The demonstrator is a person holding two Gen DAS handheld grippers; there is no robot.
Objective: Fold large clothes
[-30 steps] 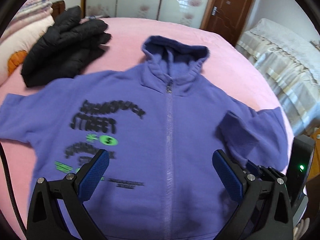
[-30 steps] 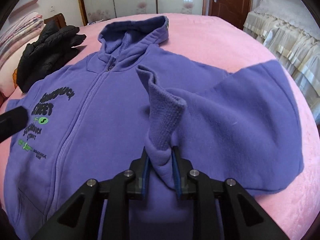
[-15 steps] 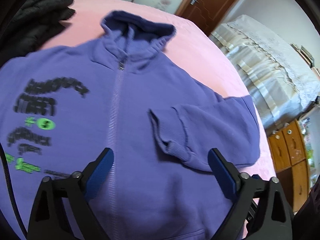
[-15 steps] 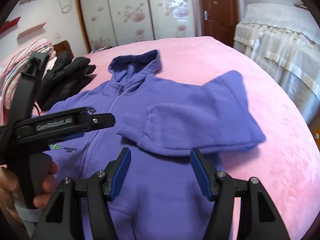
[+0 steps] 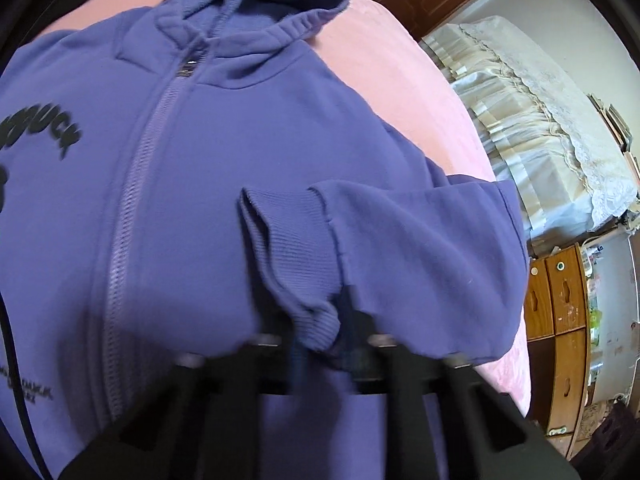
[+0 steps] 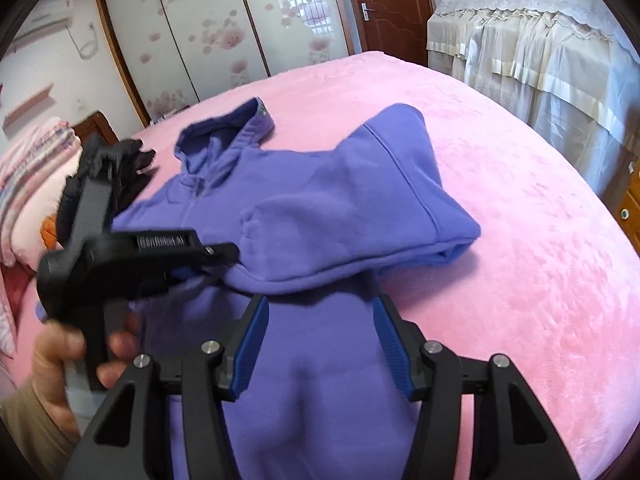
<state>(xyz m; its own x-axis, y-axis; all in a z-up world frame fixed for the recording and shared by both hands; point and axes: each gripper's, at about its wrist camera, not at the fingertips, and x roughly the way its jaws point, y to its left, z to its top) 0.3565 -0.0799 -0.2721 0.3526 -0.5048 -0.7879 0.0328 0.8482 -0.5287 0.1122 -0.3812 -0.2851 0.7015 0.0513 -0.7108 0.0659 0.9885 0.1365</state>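
Note:
A purple zip hoodie [image 5: 192, 208] with black and green print lies face up on the pink bed [image 6: 520, 240]. Its right sleeve [image 6: 352, 208] is folded in over the chest, cuff [image 5: 292, 256] toward the zipper. My left gripper [image 5: 320, 340] is shut on the lower edge of the ribbed cuff; it also shows in the right wrist view [image 6: 208, 260], held by a hand. My right gripper [image 6: 320, 340] is open and empty, hovering above the hoodie's lower body near the folded sleeve.
A black jacket [image 6: 120, 168] lies at the bed's far left beside striped pillows [image 6: 28, 168]. A lace-covered piece of furniture [image 6: 540, 40] stands to the right, wooden drawers [image 5: 560, 300] below it. Wardrobe doors [image 6: 200, 32] and a brown door [image 6: 384, 4] are behind.
My right gripper let go of the cuff, opened and drew back. My left gripper swung right, came down on the folded sleeve and shut on its cuff.

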